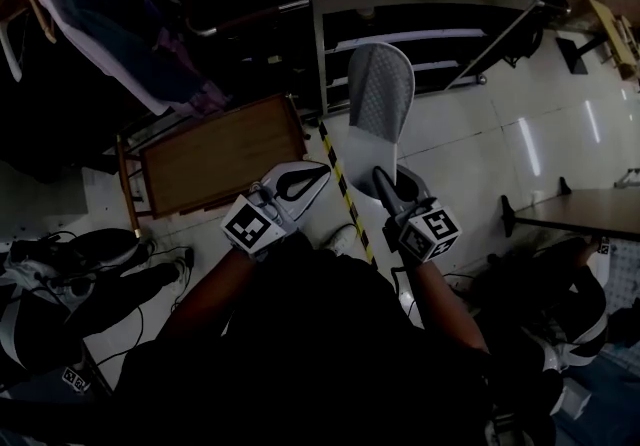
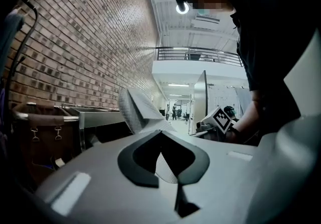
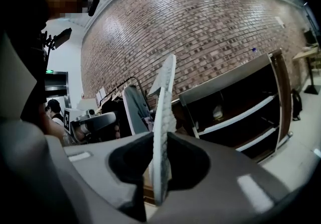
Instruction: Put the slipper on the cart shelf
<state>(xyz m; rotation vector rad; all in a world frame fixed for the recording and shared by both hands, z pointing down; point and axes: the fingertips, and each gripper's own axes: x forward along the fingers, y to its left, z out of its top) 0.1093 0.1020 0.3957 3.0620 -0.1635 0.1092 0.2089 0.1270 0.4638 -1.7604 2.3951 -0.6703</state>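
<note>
A grey slipper point(image 1: 380, 94) stands up in the air with its sole toward me, and my right gripper point(image 1: 385, 177) is shut on its lower end. In the right gripper view the slipper point(image 3: 164, 117) shows edge-on, clamped between the dark pads point(image 3: 128, 160) of the right gripper point(image 3: 160, 155). Just beyond it stands the metal cart point(image 1: 420, 4) with its open shelves point(image 3: 235, 102). My left gripper point(image 1: 310, 177) hovers to the left of the slipper, jaws together and holding nothing. The left gripper view shows its tips point(image 2: 161, 135) meeting, with the slipper point(image 2: 133, 110) past them.
A low wooden table point(image 1: 220, 154) stands left of the cart. Yellow-and-black tape point(image 1: 340, 184) runs across the pale floor. Clothes hang on a rack point(image 1: 90, 24) at the far left. A table edge point(image 1: 580, 209) shows at the right, and a brick wall point(image 3: 200, 32) lies behind the cart.
</note>
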